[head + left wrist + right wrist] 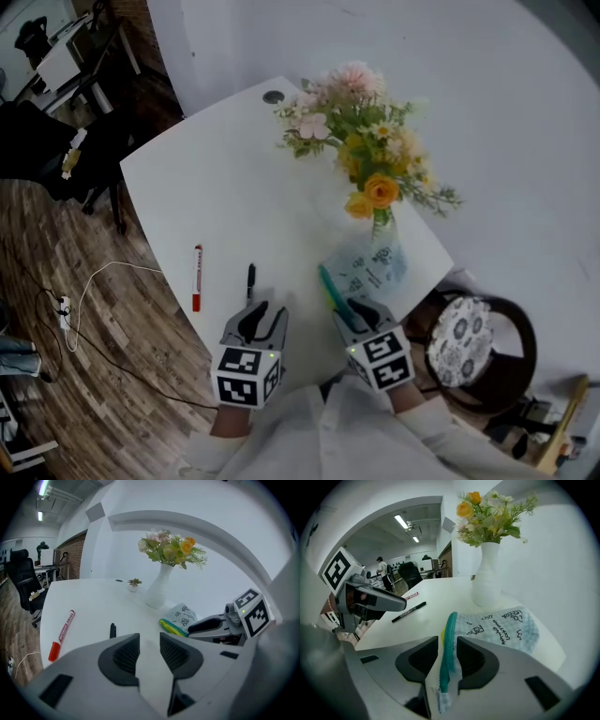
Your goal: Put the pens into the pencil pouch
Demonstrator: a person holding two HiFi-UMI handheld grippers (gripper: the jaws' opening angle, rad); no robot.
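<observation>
The right gripper [447, 658] pinched the pouch [501, 627] by its zipper edge. The left gripper [149, 648] hung spread and empty, with the black pen [250, 279] at its twelve o'clock and the red marker [197, 277] at ten. Best to keep the mouth lifted and grasp the pen mid-barrel.

you are in an open-plan office: your white table [216, 187] has a cable hole [273, 97] in its corner, a black office chair [23, 581] stands near it on wood-look flooring [56, 234], strip lights [401, 521] run along the ceiling, and a person [382, 566] stands among desks [49, 568] farther back.
</observation>
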